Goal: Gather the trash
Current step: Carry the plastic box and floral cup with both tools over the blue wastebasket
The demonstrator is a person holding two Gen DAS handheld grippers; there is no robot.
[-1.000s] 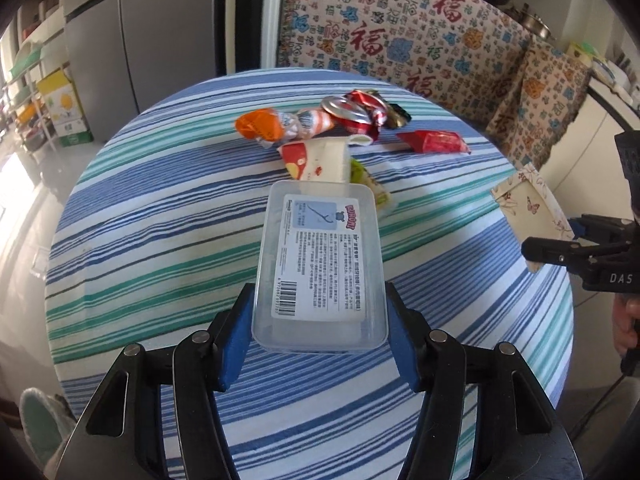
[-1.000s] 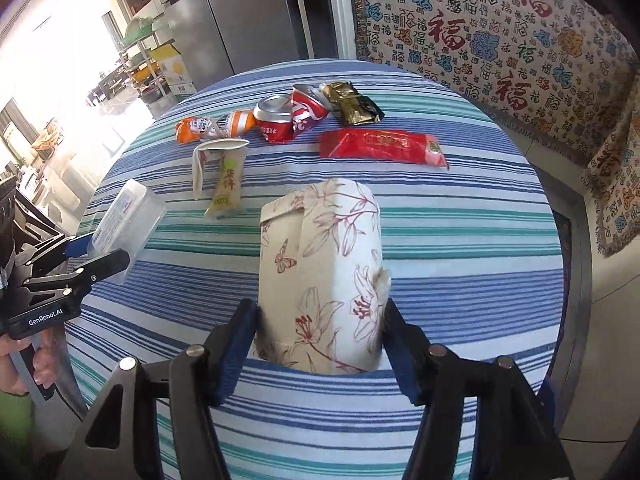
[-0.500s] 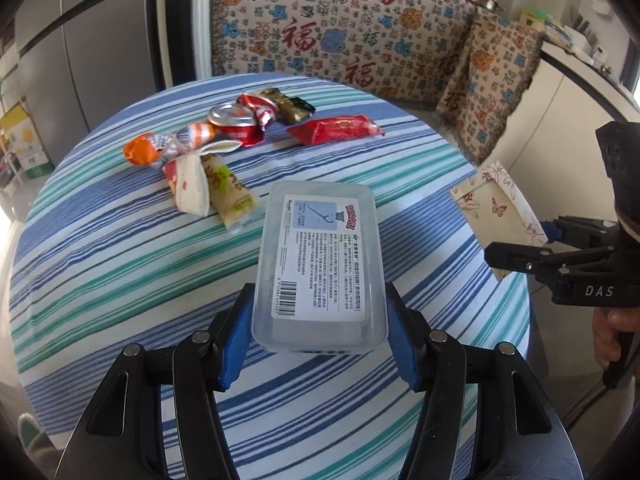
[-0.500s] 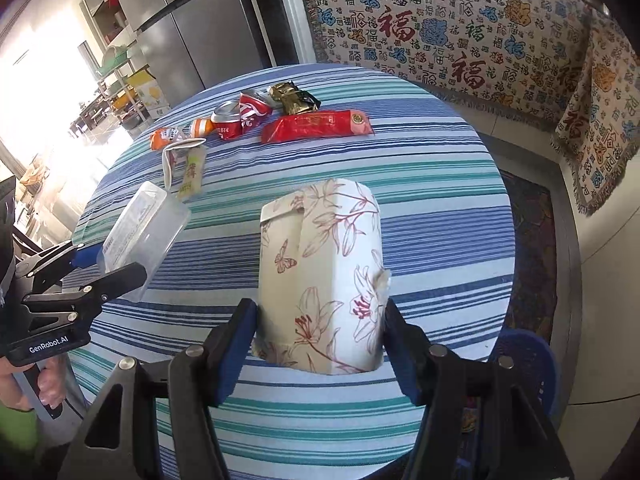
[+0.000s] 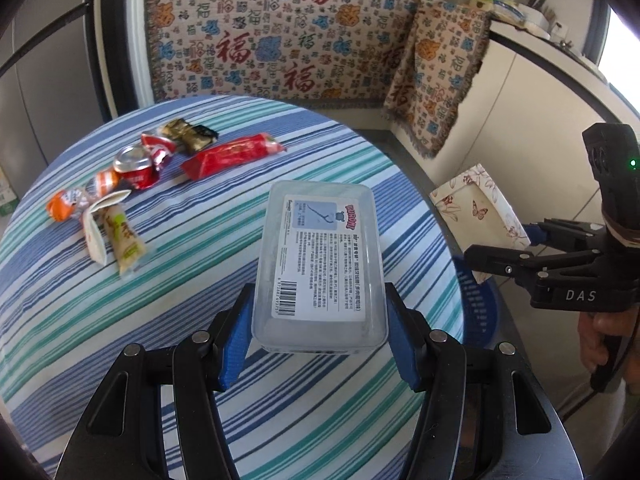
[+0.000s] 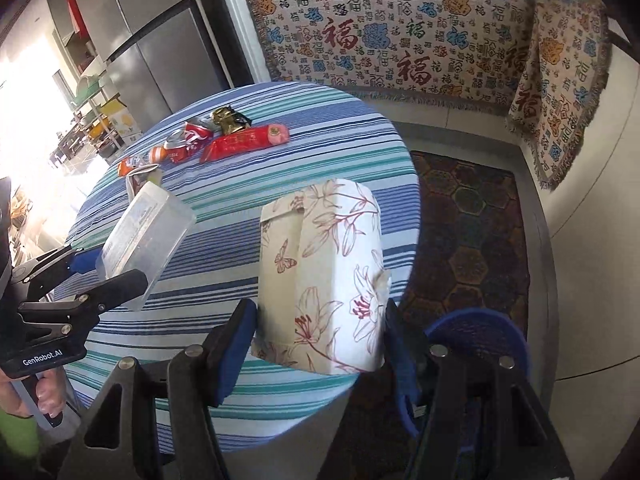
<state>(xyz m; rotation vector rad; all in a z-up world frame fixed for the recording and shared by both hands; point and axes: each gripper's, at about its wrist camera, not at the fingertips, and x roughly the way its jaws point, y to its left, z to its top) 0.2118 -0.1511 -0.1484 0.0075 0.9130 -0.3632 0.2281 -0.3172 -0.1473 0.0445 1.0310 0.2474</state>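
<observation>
Round table w/ blue-teal striped cloth; patterned throw on bench behind, fridge far left. Leftover trash at far side: orange wrapper, crushed can, red packet. Left gripper jaws clamped on clear plastic box, held above cloth. Right gripper jaws closed on floral paper carton, past table edge, blue bin below.

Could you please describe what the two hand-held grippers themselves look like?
Both are black with blue finger pads and silver pivot bolts. The left hand-held gripper bears white "GenRobot.AI" lettering; the right hand-held gripper reads "DAS", with a green indicator light and a dark cable below its handle.
</observation>
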